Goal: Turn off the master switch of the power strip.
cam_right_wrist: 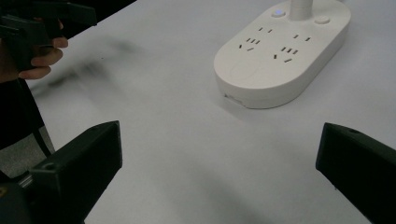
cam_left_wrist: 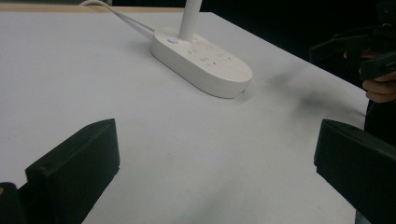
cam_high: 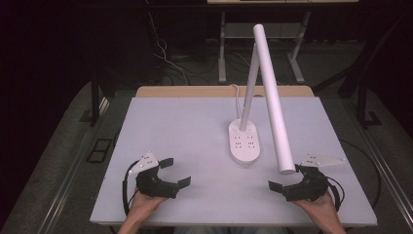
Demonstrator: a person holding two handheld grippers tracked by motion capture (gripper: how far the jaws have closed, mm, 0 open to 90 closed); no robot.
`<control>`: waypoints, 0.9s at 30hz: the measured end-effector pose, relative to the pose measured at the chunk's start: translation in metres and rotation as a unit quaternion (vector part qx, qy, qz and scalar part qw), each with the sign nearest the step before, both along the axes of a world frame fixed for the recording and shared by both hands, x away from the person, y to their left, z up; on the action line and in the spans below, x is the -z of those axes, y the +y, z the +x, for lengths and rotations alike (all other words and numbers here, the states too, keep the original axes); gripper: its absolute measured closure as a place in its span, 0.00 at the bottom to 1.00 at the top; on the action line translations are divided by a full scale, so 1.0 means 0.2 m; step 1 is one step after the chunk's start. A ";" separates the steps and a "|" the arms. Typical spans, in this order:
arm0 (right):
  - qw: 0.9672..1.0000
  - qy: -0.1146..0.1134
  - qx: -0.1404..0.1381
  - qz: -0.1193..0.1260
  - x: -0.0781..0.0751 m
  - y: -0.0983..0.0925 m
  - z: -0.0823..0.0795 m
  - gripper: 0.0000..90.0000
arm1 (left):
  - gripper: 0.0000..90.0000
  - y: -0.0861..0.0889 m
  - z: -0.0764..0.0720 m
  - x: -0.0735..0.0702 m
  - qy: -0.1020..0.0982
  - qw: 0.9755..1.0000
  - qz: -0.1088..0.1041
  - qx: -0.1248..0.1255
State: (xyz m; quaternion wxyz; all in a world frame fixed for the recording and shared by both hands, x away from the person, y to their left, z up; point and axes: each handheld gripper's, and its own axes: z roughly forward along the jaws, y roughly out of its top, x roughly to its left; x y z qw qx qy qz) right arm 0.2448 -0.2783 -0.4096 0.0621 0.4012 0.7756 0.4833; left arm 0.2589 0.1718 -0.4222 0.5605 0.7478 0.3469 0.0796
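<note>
Hiding part of the right gripper (cam_high: 285, 181), the lamp head (cam_high: 272, 97) overhangs; both grippers gape, left gripper (cam_high: 176, 173) too.

Wide bare table (cam_high: 175, 131) on the left side — nothing to dodge there. Dead centre sits the oval lamp base (cam_high: 244, 142), its post (cam_high: 248, 87) rising behind, and the long white lamp head (cam_high: 272, 97) slants down to the right, its tip hanging just over the right gripper (cam_high: 286, 179). Left gripper (cam_high: 176, 173), jaws spread, has open table ahead — the base lies farther off.
</note>
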 end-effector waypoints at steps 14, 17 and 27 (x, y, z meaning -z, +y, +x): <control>1.000 0.006 -0.004 -0.009 0.01 -0.01 0.00 0.00 | 0.00 -0.01 0.00 -0.01 0.006 1.000 0.001 0.010; 1.000 0.007 -0.004 -0.009 0.01 -0.01 0.00 0.00 | 0.00 -0.02 0.01 -0.01 0.007 1.000 0.006 0.016; 1.000 0.009 -0.006 -0.011 0.02 -0.02 0.00 0.00 | 0.00 -0.02 0.01 -0.04 0.009 1.000 0.010 0.021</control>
